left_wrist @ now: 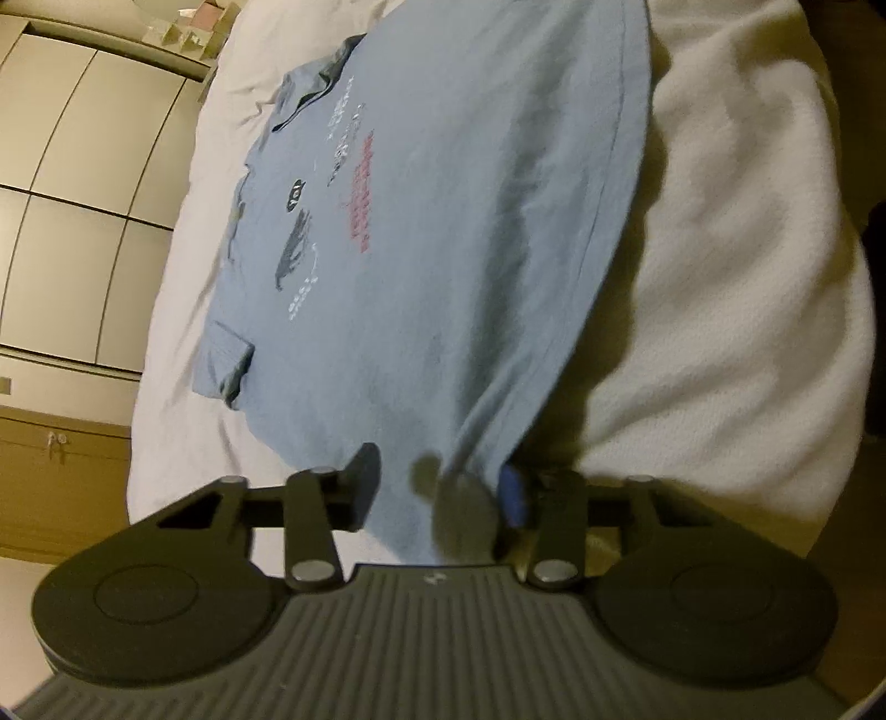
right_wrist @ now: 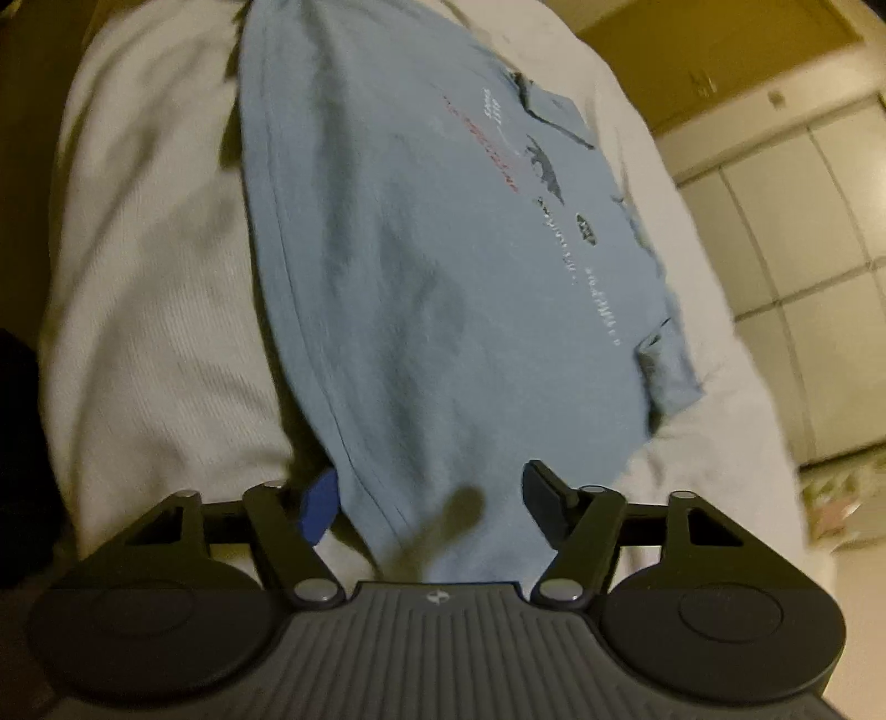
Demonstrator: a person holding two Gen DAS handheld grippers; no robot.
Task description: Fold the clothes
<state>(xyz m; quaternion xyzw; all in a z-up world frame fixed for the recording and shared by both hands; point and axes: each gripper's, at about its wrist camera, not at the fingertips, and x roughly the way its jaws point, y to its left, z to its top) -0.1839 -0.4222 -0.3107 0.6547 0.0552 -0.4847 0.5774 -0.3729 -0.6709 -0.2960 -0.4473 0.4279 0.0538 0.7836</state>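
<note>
A light blue T-shirt (left_wrist: 443, 232) with red and white print lies spread on a white bed, its sleeves folded in. In the left wrist view my left gripper (left_wrist: 437, 487) is open, its fingers (left_wrist: 362, 476) standing either side of the shirt's near hem corner, which lies between them. In the right wrist view the same shirt (right_wrist: 443, 266) stretches away. My right gripper (right_wrist: 432, 498) is open too, with the other hem corner lying between its fingers (right_wrist: 545, 498). Neither jaw has closed on the cloth.
The white bedcover (left_wrist: 720, 277) surrounds the shirt; it also shows in the right wrist view (right_wrist: 144, 277). Beige wardrobe doors (left_wrist: 72, 194) stand beyond the bed's far side, seen also in the right wrist view (right_wrist: 803, 249). Small items (left_wrist: 194, 33) sit on a shelf past the bed.
</note>
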